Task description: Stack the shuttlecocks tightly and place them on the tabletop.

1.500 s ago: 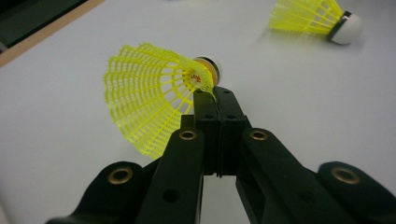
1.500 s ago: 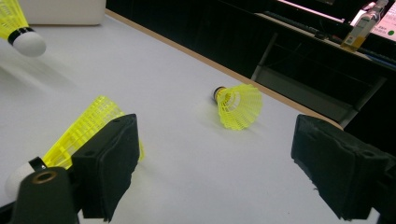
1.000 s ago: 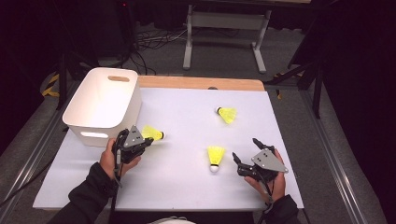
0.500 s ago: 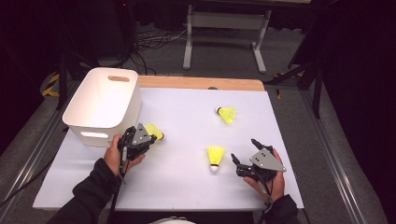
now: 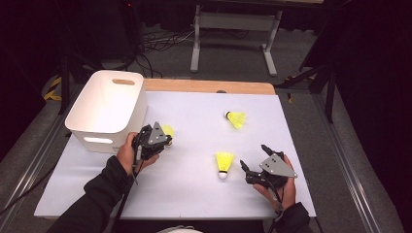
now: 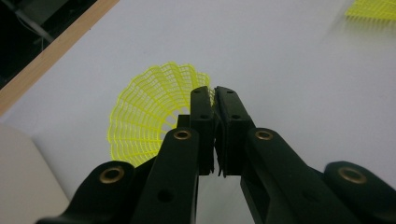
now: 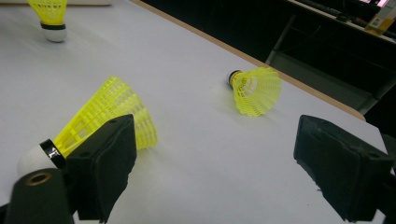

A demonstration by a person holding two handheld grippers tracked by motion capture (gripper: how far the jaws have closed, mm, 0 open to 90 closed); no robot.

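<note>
Three yellow shuttlecocks are on or over the white table top (image 5: 194, 194). My left gripper (image 5: 164, 139) (image 6: 214, 95) is shut on the mesh skirt rim of one shuttlecock (image 5: 168, 130) (image 6: 149, 116) beside the white bin (image 5: 109, 109); this same shuttlecock (image 7: 51, 16) hangs cork down. A second shuttlecock (image 5: 223, 162) (image 7: 107, 116) lies just left of my right gripper (image 5: 252, 156) (image 7: 219, 140), which is open with nothing between its pads. The third shuttlecock (image 5: 236, 118) (image 7: 254, 88) lies farther back near the wooden edge.
The white bin with handle slots stands at the table's back left corner; its wall (image 6: 18, 186) is close to my left jaws. A wooden strip (image 5: 209, 86) runs along the far table edge. Metal stand legs (image 5: 233, 43) and cables sit on the floor beyond.
My left gripper has carried its shuttlecock a little to the right and up, away from the bin's front. The right gripper and the other two shuttlecocks have stayed put.
</note>
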